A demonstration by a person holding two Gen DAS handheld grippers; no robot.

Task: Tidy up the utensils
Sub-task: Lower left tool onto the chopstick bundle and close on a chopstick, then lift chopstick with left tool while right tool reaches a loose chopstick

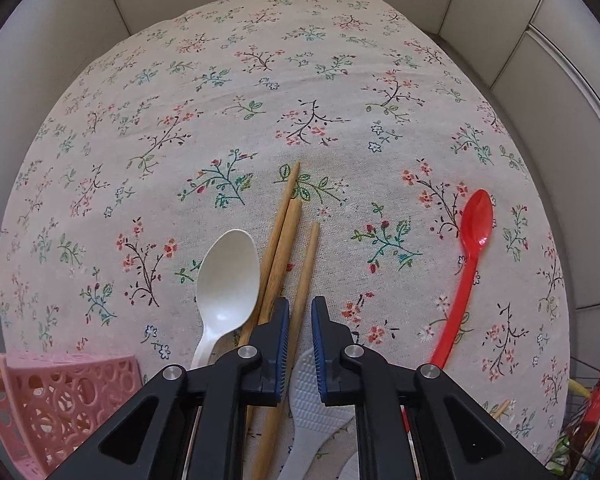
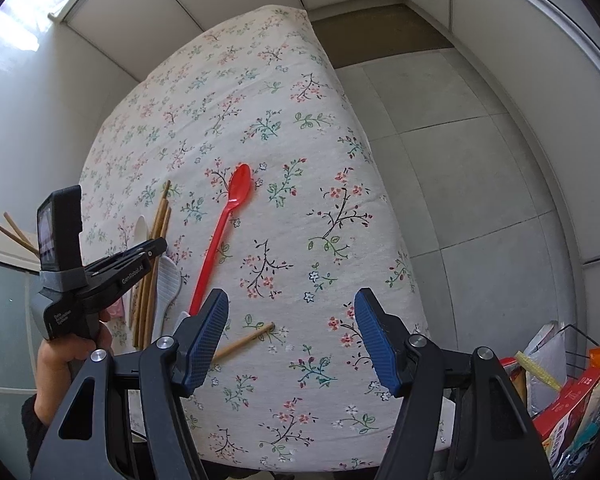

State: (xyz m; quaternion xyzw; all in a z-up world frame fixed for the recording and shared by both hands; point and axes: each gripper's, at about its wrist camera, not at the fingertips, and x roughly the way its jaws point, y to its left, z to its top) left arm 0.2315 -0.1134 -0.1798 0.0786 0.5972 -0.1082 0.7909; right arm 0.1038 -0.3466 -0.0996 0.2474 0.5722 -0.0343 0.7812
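**Left tool straddles a chopstick; right tool hangs wide apart**

From the left wrist view: a pink basket (image 1: 66, 396) sits at 8 o'clock, then a white spoon (image 1: 228, 284), then wooden chopsticks (image 1: 278, 256). The left gripper (image 1: 300, 322) has its jaws narrowly apart around one chopstick; whether they grip it I cannot tell. A red spoon (image 1: 466, 264) lies at 3 o'clock on the floral tablecloth (image 1: 300, 80). The right gripper (image 2: 290, 336) is spread wide, holding nothing.

Bare tablecloth (image 1: 300, 60) beyond chopsticks (image 1: 284, 236)
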